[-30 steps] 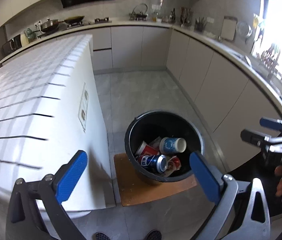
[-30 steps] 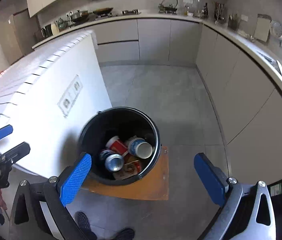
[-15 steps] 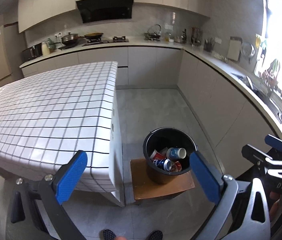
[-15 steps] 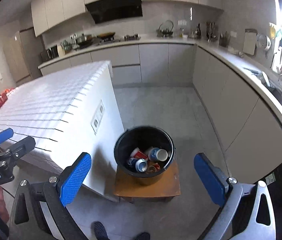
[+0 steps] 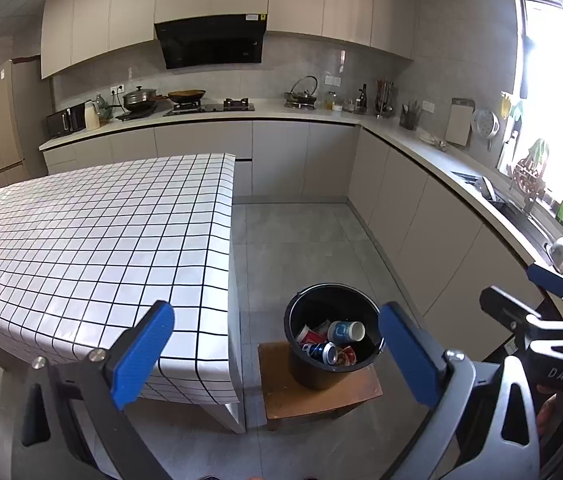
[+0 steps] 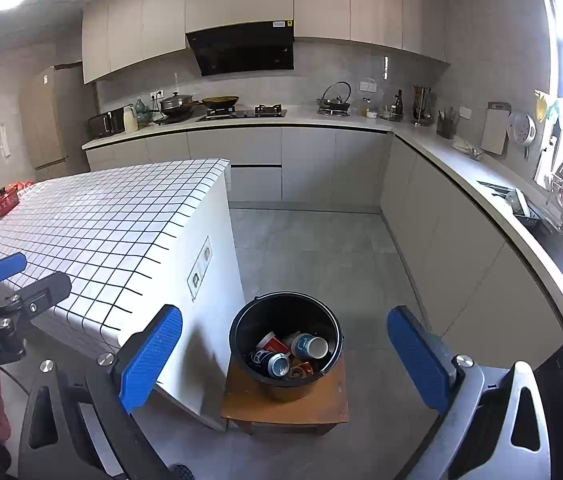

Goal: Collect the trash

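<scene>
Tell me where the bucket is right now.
The bucket stands on a wooden stool on the floor, just right of the tiled island, low and central in both wrist views.

A black bucket point(image 5: 333, 336) stood upright on a low brown stool point(image 5: 317, 396), below and ahead of the left tool point(image 5: 277, 354), between its blue pads. Inside lay trash: a blue-and-white paper cup point(image 5: 345, 331) on its side with its mouth facing right, a blue can point(image 5: 319, 351) lying with its silver end up, a red cup point(image 5: 308, 336) at the left, and a crumpled red wrapper point(image 5: 345, 356) beneath.
</scene>
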{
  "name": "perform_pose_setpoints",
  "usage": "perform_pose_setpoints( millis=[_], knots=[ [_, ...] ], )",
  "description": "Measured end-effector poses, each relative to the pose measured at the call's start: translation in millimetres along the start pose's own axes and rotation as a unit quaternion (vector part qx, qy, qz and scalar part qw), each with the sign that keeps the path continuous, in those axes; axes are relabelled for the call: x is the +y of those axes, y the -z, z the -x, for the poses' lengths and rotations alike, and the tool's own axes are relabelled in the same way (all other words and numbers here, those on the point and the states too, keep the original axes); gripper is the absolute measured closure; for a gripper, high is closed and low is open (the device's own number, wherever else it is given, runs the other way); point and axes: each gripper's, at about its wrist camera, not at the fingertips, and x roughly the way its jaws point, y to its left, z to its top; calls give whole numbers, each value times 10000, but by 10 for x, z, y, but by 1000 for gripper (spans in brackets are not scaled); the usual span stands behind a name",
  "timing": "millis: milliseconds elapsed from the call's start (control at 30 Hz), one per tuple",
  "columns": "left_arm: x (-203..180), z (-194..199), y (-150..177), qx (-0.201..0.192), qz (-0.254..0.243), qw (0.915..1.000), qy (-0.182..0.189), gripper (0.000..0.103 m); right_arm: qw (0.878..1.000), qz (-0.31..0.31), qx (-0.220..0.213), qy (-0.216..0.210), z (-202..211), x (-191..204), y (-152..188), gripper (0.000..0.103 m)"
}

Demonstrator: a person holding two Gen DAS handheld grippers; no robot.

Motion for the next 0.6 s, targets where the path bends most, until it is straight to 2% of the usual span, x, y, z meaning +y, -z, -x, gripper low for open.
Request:
perform_pose_setpoints(
  millis=[600],
  knots=[
    [-50, 22, -31, -30, -45, 10000, -25, 0, 10000, -1, -7, -18, -62, -3, 5, 0]
  ],
)
